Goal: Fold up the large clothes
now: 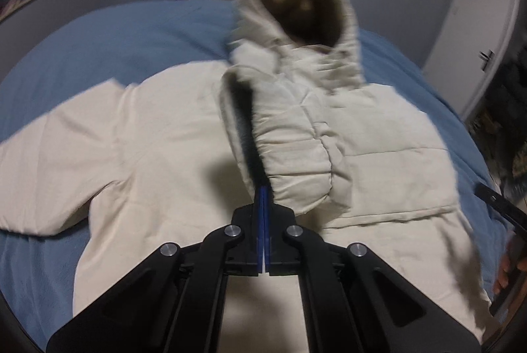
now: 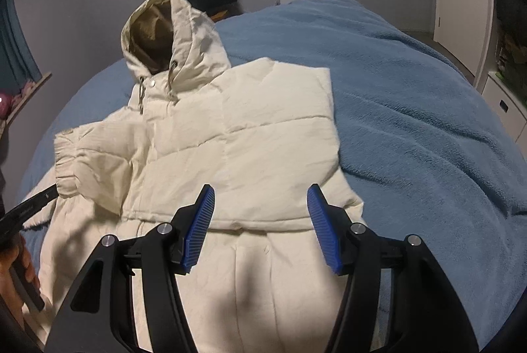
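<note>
The coat (image 2: 230, 135) lies front-up on the bed (image 2: 411, 105), hood (image 2: 171, 33) farthest away. The left gripper (image 1: 263, 204), jaws pinching the sleeve (image 1: 290, 155), carries it across the chest for a fold. The right gripper (image 2: 260, 221) hovers over the hem, jaws spread.

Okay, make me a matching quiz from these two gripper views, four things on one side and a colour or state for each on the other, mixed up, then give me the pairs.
Things:
1. left gripper
2. right gripper
3. hood lining
4. blanket

Colour or state:
A. blue, spread under the jacket
B. open, holding nothing
C. shut on the jacket sleeve cuff
D. brown, inside a cream shell

Pairs: 1-C, 2-B, 3-D, 4-A
</note>
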